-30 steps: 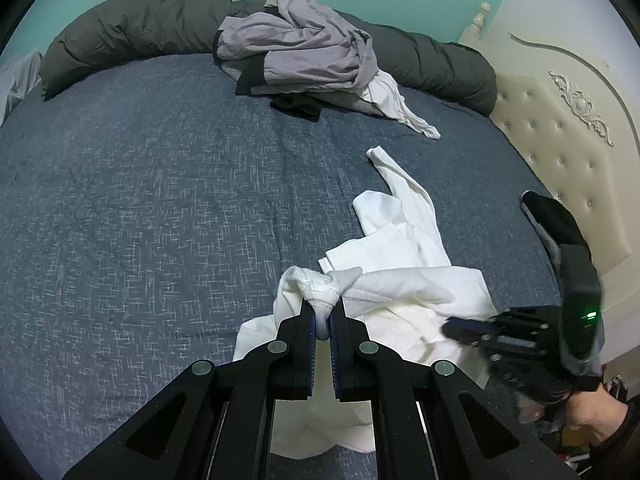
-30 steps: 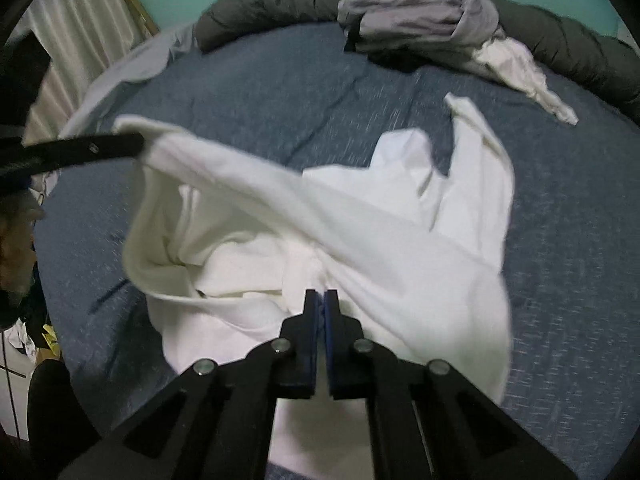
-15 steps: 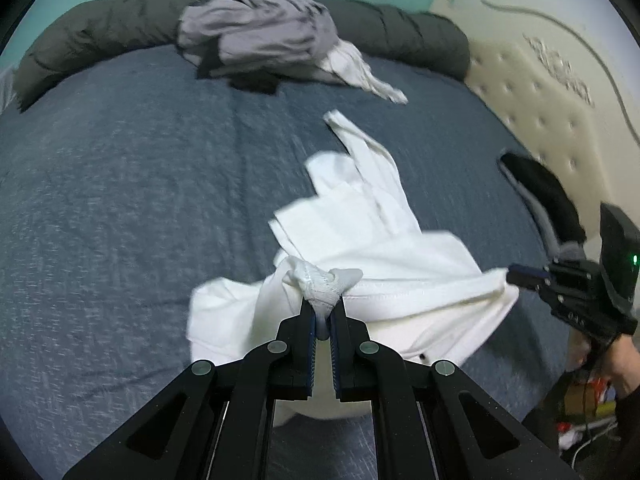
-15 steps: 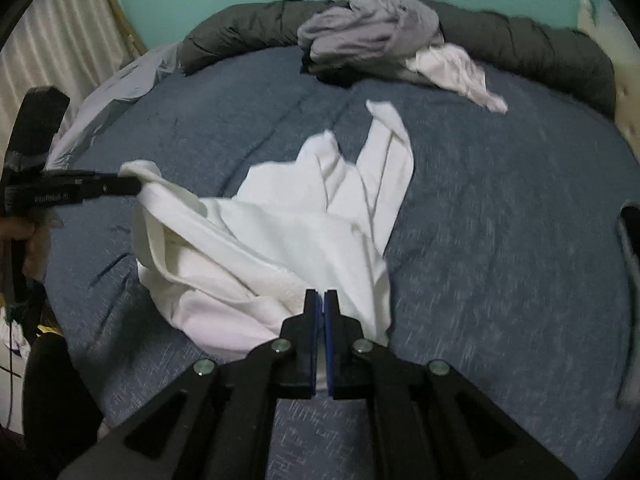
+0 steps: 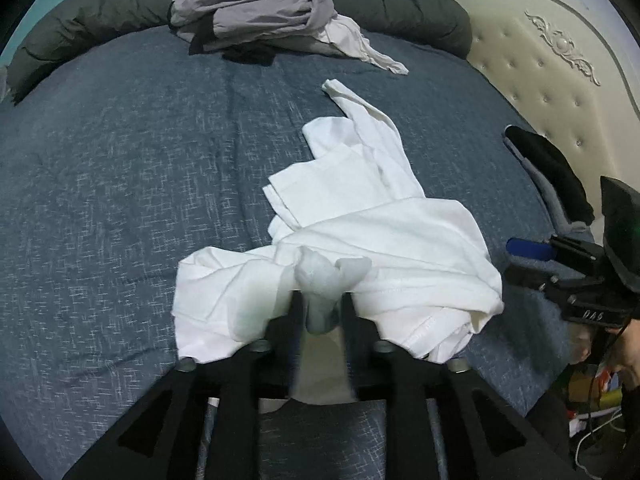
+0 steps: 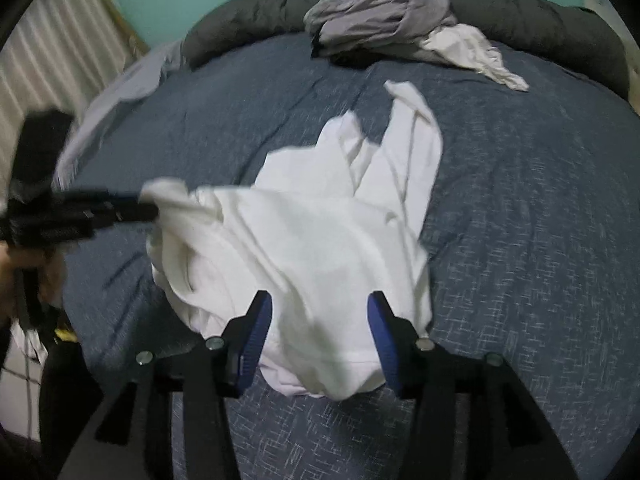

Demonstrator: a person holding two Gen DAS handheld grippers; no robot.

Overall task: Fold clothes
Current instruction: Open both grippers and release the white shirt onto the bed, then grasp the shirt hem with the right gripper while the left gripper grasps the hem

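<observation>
A crumpled white shirt (image 5: pixel 400 240) (image 6: pixel 320 240) lies on the blue bedspread (image 5: pixel 120 160), one sleeve stretched toward the far side. My left gripper (image 5: pixel 320 300) has its blurred fingers parted, with a bunched wad of the shirt's edge still sitting between them. In the right wrist view the left gripper (image 6: pixel 148 210) comes in from the left with that corner at its tip. My right gripper (image 6: pixel 320 312) stands wide open just above the shirt's near hem, its blue pads (image 6: pixel 256 332) gripping nothing. From the left wrist view the right gripper (image 5: pixel 516 262) sits beside the shirt's right edge.
A pile of grey and white clothes (image 5: pixel 256 4) (image 6: pixel 380 12) rests against a rolled dark duvet (image 5: pixel 100 20) at the far edge. A cream tufted headboard (image 5: pixel 560 80) is on the right, with a dark garment (image 5: pixel 548 172) near it. A curtain (image 6: pixel 40 80) hangs at left.
The right gripper has let go of the shirt and opened wide; the cloth has dropped onto the bed. The left gripper's fingers have parted around the bunched corner.
</observation>
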